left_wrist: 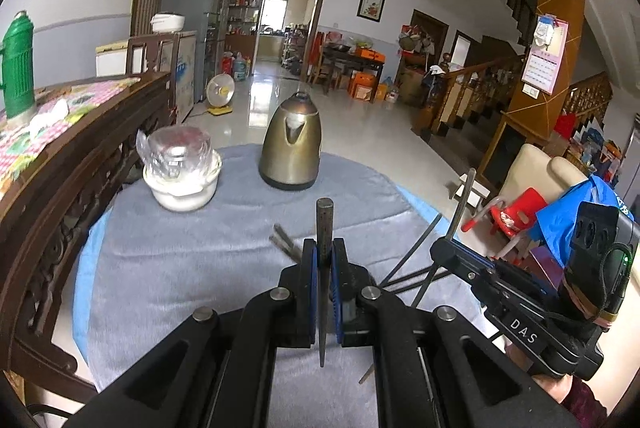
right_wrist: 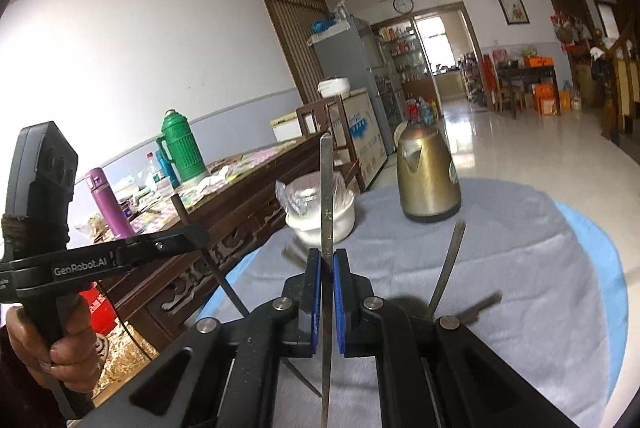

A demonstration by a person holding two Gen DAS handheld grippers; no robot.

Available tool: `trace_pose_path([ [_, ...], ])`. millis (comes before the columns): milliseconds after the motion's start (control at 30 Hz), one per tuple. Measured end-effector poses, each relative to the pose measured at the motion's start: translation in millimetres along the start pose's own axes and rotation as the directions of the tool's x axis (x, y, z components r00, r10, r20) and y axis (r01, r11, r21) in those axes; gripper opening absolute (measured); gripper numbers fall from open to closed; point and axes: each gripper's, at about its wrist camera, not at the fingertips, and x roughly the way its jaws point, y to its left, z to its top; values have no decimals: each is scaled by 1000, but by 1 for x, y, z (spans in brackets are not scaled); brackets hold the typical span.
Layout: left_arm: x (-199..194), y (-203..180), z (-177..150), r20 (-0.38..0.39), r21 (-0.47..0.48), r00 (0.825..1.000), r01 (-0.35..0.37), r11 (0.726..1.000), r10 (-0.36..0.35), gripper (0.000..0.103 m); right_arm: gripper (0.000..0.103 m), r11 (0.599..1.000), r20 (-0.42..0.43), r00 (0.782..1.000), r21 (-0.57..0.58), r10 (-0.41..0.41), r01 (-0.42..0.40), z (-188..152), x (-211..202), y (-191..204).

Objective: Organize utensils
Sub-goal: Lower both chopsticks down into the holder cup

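Note:
My left gripper (left_wrist: 325, 246) is shut on a dark metal chopstick (left_wrist: 324, 224) that stands upright between its blue pads, above the grey cloth (left_wrist: 180, 268). My right gripper (right_wrist: 328, 255) is shut on a silver chopstick (right_wrist: 326, 184), also upright. Each gripper shows in the other's view: the right gripper (left_wrist: 442, 247) with its chopstick (left_wrist: 465, 198), and the left gripper (right_wrist: 200, 235) with its dark chopstick (right_wrist: 188, 224). Loose chopsticks lie on the cloth (left_wrist: 286, 244) (left_wrist: 408, 260) (right_wrist: 450, 264).
A brass-coloured kettle (left_wrist: 292, 144) (right_wrist: 428, 176) stands at the cloth's far side. Beside it is a white bowl (left_wrist: 182, 194) (right_wrist: 344, 218) holding a plastic-wrapped glass. A carved wooden table (left_wrist: 60, 180) with a green thermos (left_wrist: 18, 68) borders the left.

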Motion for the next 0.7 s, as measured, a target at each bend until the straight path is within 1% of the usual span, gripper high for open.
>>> trace_pose_path([
  [133, -1, -9, 14, 22, 24, 1000, -1, 1000, 0, 7, 6, 999, 40, 999, -34, -24, 25, 16, -1, 1],
  [367, 8, -20, 35, 50, 35, 999, 11, 999, -13, 7, 6, 994, 71, 995, -72, -76, 81, 35, 10, 1],
  [500, 17, -23, 46, 71, 33, 997, 7, 999, -9, 7, 6, 990, 83, 990, -70, -118, 124, 42, 20, -4],
  [600, 24, -24, 51, 84, 23, 996, 6, 1000, -8, 7, 6, 984, 106, 980, -54, -165, 172, 46, 27, -11],
  [700, 33, -25, 53, 99, 17, 995, 1, 1000, -3, 7, 6, 979, 120, 973, -36, -196, 202, 48, 33, -15],
])
